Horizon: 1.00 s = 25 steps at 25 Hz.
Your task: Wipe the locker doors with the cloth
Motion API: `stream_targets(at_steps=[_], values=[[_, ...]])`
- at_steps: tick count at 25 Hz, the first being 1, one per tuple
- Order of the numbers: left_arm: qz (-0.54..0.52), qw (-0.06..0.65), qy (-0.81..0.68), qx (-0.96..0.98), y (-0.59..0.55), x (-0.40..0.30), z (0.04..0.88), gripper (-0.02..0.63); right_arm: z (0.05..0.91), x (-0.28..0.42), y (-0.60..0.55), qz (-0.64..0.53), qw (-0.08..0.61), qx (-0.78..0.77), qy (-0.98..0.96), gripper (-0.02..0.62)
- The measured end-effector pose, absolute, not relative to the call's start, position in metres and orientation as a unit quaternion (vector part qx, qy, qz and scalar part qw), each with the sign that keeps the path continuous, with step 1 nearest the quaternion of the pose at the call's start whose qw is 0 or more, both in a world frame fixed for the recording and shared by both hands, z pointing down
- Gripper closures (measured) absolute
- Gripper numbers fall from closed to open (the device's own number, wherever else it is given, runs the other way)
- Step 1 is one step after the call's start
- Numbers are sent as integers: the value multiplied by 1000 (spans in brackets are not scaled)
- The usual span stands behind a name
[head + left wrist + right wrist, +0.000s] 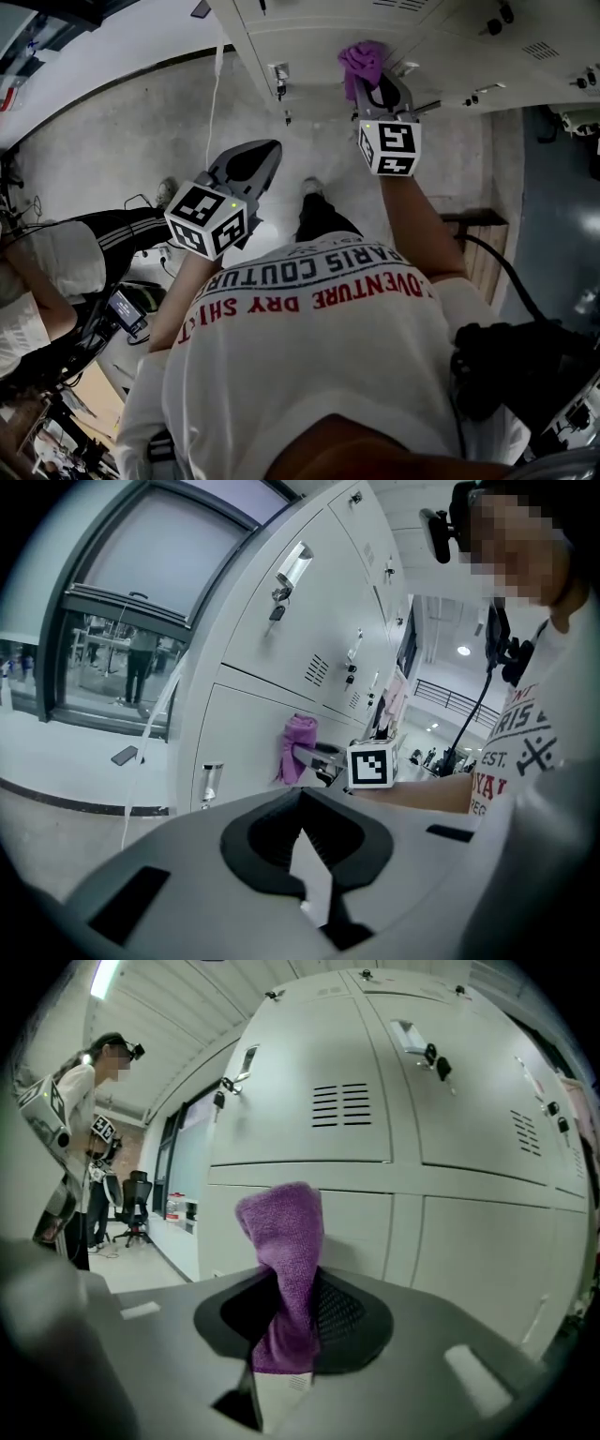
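Observation:
The purple cloth is pressed against a pale grey locker door at the top of the head view. My right gripper is shut on it. In the right gripper view the cloth stands up out of the right gripper, close to the lower locker doors. My left gripper hangs lower and to the left, away from the lockers, shut with nothing in it. The left gripper view shows its own closed jaws and, beyond them, the cloth touching the door.
Each locker door has a latch with a key. A white cable hangs down beside the lockers. Someone sits at the left, and another person stands far off near an office chair. A wooden crate stands at the right.

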<state>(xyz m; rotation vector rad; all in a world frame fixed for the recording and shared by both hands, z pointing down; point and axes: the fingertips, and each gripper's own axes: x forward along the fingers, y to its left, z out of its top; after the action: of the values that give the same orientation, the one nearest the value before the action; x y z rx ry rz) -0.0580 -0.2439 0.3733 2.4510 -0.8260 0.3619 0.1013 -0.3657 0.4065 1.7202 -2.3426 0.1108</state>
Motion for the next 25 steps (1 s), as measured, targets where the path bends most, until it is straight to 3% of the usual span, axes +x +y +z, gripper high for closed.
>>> stream_targets(at_steps=[13,25], values=[[135,269,-382,874,-232,-133,380,606,453,-61,-370,77,124,467,-872,508],[137,277,-409,858,-232,-157,383,606,475,-84,-407,86,150,476,-862,508]])
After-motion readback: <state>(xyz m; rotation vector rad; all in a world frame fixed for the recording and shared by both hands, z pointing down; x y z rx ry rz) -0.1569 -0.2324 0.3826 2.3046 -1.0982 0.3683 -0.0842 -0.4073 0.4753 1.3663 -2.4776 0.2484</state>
